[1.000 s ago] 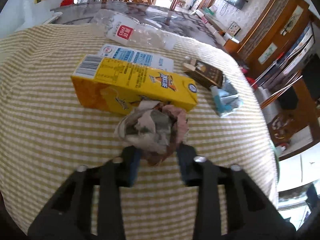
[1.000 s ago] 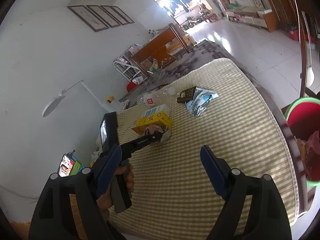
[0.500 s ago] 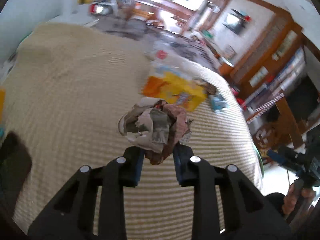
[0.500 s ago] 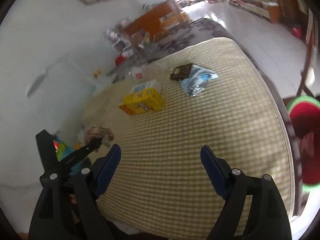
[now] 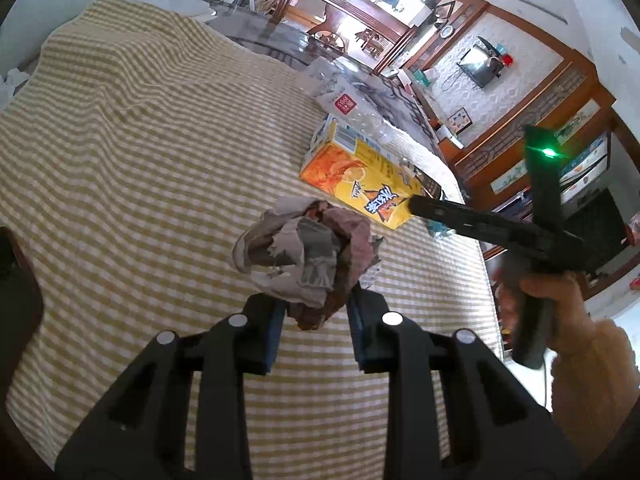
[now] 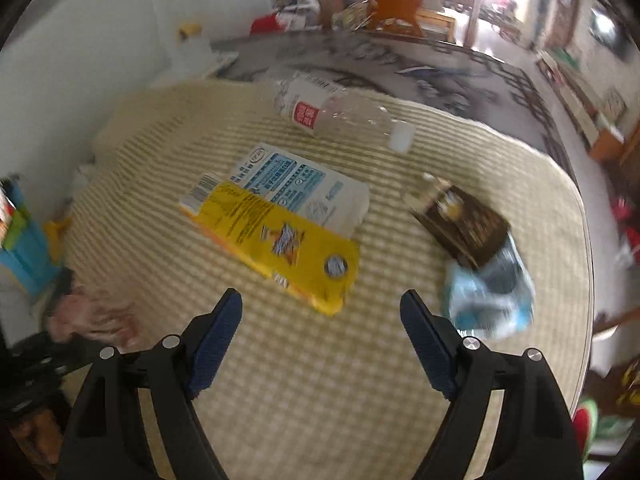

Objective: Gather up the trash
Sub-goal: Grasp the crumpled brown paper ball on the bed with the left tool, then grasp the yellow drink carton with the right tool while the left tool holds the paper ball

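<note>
My left gripper (image 5: 316,320) is shut on a crumpled wad of grey and brownish paper (image 5: 304,256), held above the checked tablecloth (image 5: 140,160). At the left edge of the right wrist view that wad (image 6: 92,316) shows as a pink blur. My right gripper (image 6: 320,320) stands open above the cloth with nothing between its fingers, just short of a yellow juice carton (image 6: 276,240) lying flat. A white and blue carton (image 6: 304,188) lies behind it. A clear plastic bottle (image 6: 340,112), a dark brown packet (image 6: 464,224) and a crumpled light blue wrapper (image 6: 488,300) lie further off.
In the left wrist view a hand (image 5: 560,312) holds the right gripper's handle at the right, over the table's edge. The table's right edge (image 6: 584,280) drops to the floor. Coloured items (image 6: 24,248) stand off the table's left side.
My left gripper has lifted the paper wad away from the yellow carton and drawn back. My right gripper has swung over the table and tipped down toward the yellow carton.
</note>
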Demonstrator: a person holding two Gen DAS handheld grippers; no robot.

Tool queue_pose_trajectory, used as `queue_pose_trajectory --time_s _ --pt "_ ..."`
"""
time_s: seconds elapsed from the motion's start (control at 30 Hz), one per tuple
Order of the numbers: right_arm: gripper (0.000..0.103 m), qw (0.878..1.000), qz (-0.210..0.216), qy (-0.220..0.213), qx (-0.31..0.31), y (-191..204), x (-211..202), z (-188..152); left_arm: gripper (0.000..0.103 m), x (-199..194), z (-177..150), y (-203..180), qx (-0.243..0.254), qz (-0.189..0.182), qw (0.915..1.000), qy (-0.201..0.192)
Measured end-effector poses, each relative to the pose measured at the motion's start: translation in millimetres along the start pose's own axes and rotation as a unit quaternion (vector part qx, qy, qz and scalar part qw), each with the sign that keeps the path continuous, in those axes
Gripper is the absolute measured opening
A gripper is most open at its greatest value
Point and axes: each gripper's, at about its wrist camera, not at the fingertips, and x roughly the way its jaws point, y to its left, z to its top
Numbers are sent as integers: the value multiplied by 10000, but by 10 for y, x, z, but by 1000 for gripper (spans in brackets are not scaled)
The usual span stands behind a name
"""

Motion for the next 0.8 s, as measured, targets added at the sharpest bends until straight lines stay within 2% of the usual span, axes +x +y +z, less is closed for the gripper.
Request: queue_pose_trajectory --time_s 0.07,0.13,0.2,0.3,0.47,0.53,0.6,0.67,0.8 --pt "79 9997 -69 0 -226 72 80 73 27 6 13 19 -62 -46 10000 16" --pt "74 9990 -85 85 -421 152 128 106 27 10 13 18 -66 -67 10000 27" --pt "49 9980 -107 254 -569 234 148 93 28 10 13 18 -66 -75 9999 39" --pt "40 9975 128 488 -488 302 123 79 28 2 13 31 -90 -73 9999 38" --pt "41 9902 912 1061 -5 388 45 -42 28 27 8 45 -137 -4 9998 110" --pt "42 9907 822 1075 -113 459 18 -34 28 50 -2 66 -221 -43 9996 182" --pt "55 9930 639 955 -266 528 -9 -2 28 65 -9 90 -325 -149 9991 248" --pt "57 9948 460 786 -463 613 -20 50 28 57 -5 104 -366 -181 9989 227" --pt "60 9946 357 652 -722 799 66 126 28 21 16 134 -416 -137 9990 113"
